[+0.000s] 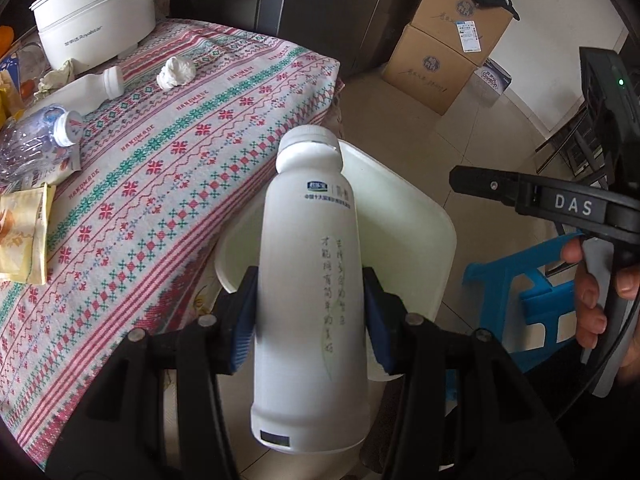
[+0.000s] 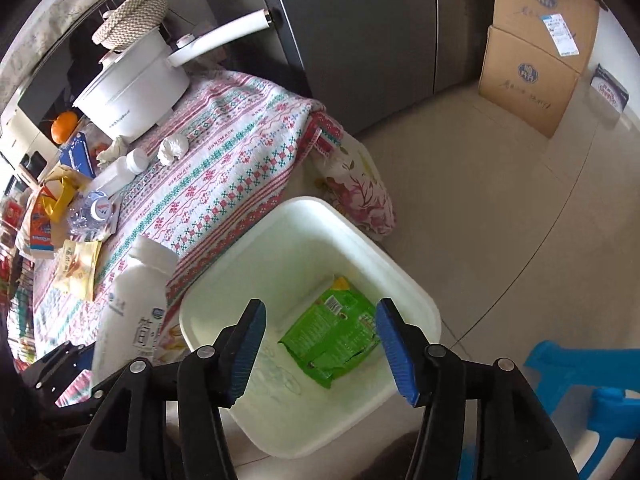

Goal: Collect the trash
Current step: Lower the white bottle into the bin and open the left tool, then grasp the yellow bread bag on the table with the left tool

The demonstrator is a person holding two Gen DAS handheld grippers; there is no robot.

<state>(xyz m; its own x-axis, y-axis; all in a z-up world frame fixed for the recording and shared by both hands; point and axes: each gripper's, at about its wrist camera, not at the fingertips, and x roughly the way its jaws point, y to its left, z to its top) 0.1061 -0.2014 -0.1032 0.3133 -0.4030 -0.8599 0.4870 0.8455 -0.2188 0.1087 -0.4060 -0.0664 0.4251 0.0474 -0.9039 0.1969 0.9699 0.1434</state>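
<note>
My left gripper [image 1: 310,312] is shut on a tall white milk bottle [image 1: 310,280] and holds it above the near rim of the white trash bin [image 1: 432,248], beside the table edge. The bottle also shows in the right wrist view [image 2: 134,308]. My right gripper [image 2: 320,344] is open and empty above the bin [image 2: 404,280], where a green snack wrapper [image 2: 336,340] lies. On the patterned tablecloth [image 1: 192,160] lie a second white bottle [image 1: 96,90], a crumpled tissue [image 1: 176,72], a crushed clear bottle [image 1: 36,140] and a yellow wrapper [image 1: 24,236].
A white electric pot [image 1: 96,20] stands at the table's back. Cardboard boxes [image 1: 444,44] stand on the tiled floor by a dark fridge [image 2: 352,32]. A blue plastic stool [image 1: 520,292] is at the right of the bin. An orange [image 2: 64,126] and packets crowd the table's left.
</note>
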